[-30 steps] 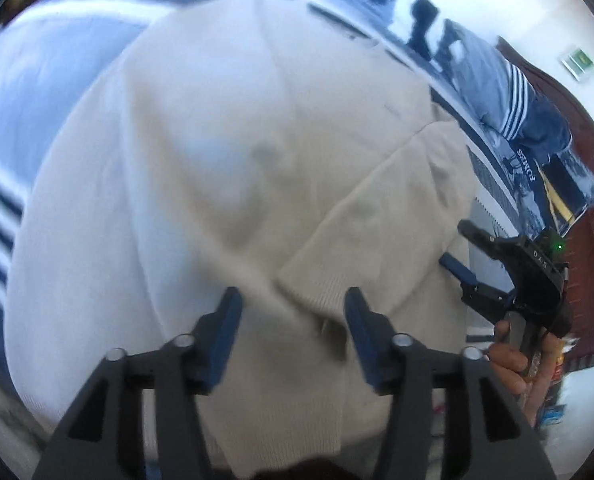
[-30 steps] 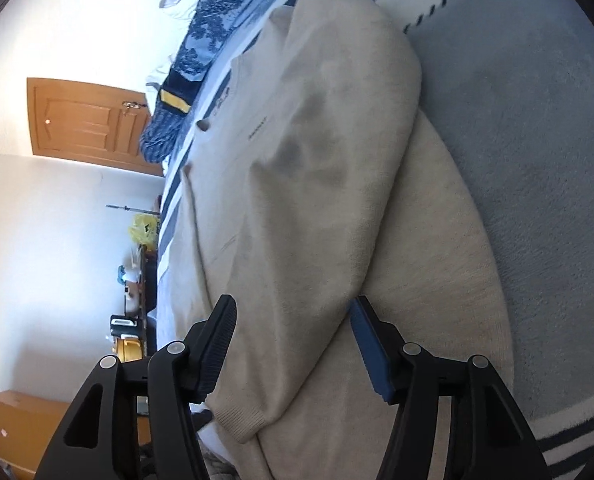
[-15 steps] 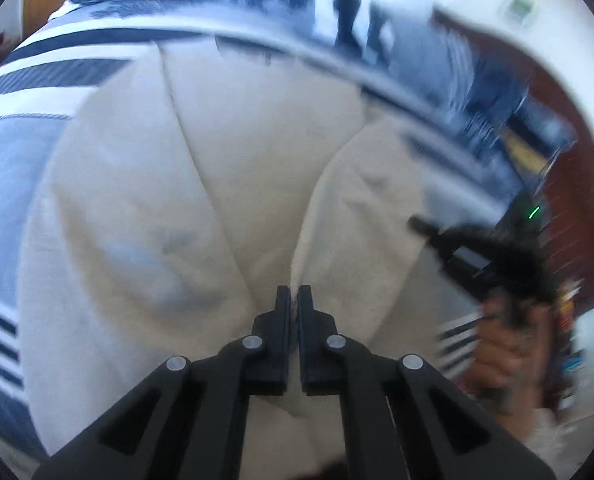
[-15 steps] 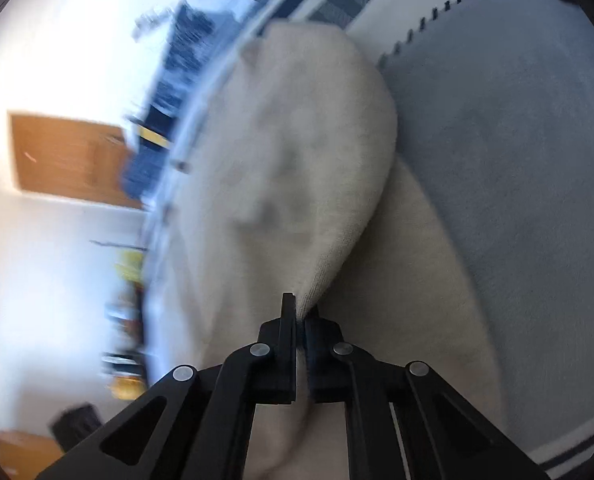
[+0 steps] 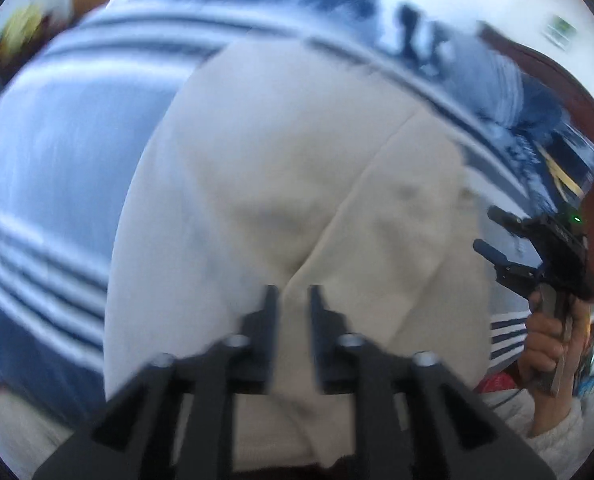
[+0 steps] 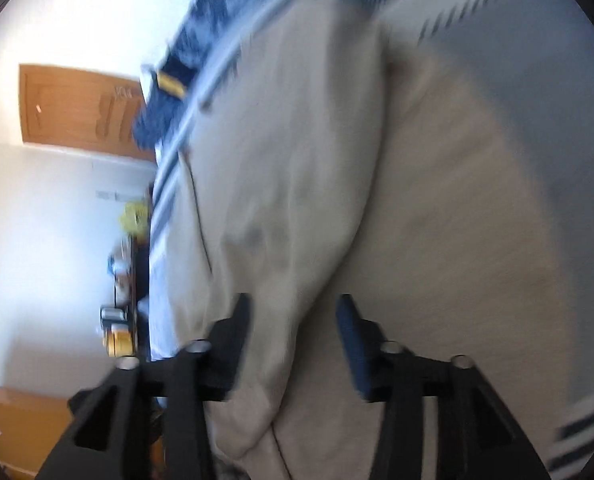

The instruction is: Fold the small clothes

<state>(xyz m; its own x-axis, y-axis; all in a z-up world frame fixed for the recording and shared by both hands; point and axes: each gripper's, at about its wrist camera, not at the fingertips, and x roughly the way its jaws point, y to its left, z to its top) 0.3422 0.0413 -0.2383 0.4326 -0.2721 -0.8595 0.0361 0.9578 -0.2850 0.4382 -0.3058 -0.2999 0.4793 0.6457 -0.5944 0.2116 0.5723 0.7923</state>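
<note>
Two grippers work over one cream sweater (image 5: 281, 168) spread on a bed. Nearest in the left wrist view, the left gripper (image 5: 290, 300) has its fingers a narrow gap apart, straddling the lower end of a fold line in the knit; whether cloth is pinched between them is lost in blur. In the right wrist view, the right gripper (image 6: 293, 320) has its fingers wide apart, with a raised fold of the sweater (image 6: 337, 208) lying between them, untouched. From the left camera that same gripper (image 5: 537, 248) shows off the sweater's right edge, held by a hand (image 5: 553, 344). Beneath the sweater lies a blue and white striped bedspread (image 5: 57, 168). Farther off sit dark blue patterned clothes (image 5: 417, 40), and beyond the bed an orange-brown door (image 6: 77, 108).
</note>
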